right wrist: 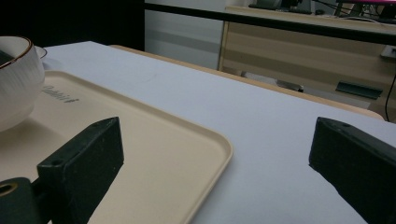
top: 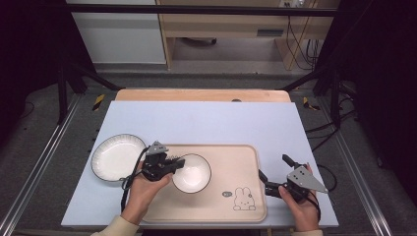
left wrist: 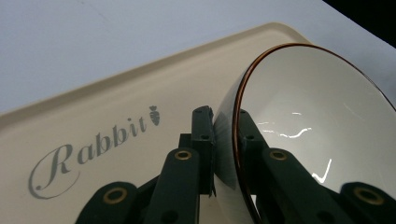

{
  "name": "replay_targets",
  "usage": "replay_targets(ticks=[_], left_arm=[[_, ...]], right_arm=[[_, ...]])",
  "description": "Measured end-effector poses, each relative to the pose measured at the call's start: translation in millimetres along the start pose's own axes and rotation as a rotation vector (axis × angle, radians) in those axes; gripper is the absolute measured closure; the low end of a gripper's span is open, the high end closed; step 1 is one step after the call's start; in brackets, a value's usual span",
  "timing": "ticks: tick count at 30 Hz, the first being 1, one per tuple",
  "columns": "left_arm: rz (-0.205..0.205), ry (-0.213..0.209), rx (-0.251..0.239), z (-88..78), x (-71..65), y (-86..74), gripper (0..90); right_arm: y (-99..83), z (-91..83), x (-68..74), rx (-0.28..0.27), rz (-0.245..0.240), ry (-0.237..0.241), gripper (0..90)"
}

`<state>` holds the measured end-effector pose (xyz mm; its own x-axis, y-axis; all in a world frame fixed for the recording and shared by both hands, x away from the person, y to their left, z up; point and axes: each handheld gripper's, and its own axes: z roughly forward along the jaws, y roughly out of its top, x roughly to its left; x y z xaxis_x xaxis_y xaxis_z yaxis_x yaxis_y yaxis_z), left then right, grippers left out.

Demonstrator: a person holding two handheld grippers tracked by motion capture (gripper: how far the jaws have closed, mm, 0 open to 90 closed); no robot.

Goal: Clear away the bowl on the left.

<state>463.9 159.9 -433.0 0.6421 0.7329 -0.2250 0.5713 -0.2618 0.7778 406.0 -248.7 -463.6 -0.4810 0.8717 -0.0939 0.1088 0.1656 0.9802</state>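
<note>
The left claw (top: 178,162) is gripping the rim of a white bowl (top: 193,173): in the left gripper view its two black jaws are clamping the bowl's (left wrist: 317,121) wall, one jaw pressing on the ribbed outside and the other on the glossy inside, right across the thin brown edge line. The bowl is tilting in that view, its opening facing up and to the right, while the high view shows it sitting within the left half of a beige tray (top: 236,162). The person's left hand (top: 142,189) is wrapping around the body of that claw, coming in from the bottom edge.

Beneath and beside the bowl, the tray (left wrist: 116,93) is showing the grey script word "Rabbit" with a small carrot mark, and in the high view a rabbit drawing (top: 244,199) is sitting near the tray's front right corner. A white plate (top: 118,157) with a dark rim is lying on the pale blue surface (top: 206,120) just beside the tray's left end.

The right claw (top: 271,173) is hanging released, its jaws standing wide apart with nothing between them, just off the tray's right edge above the surface. In the right gripper view one jaw is hovering over the tray's (right wrist: 187,140) corner and the other over the bare surface, and the bowl (right wrist: 16,79) is showing at the far left.
</note>
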Motion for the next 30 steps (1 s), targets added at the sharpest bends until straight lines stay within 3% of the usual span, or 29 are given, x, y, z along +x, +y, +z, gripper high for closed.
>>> replay_targets(ticks=[30], left_arm=[[-0.02, -0.072, 0.075, 23.3, -11.5, -6.8, 81.2]], right_arm=[[2.1, -1.5, 0.0, -0.009, 0.002, 0.002, 3.3]])
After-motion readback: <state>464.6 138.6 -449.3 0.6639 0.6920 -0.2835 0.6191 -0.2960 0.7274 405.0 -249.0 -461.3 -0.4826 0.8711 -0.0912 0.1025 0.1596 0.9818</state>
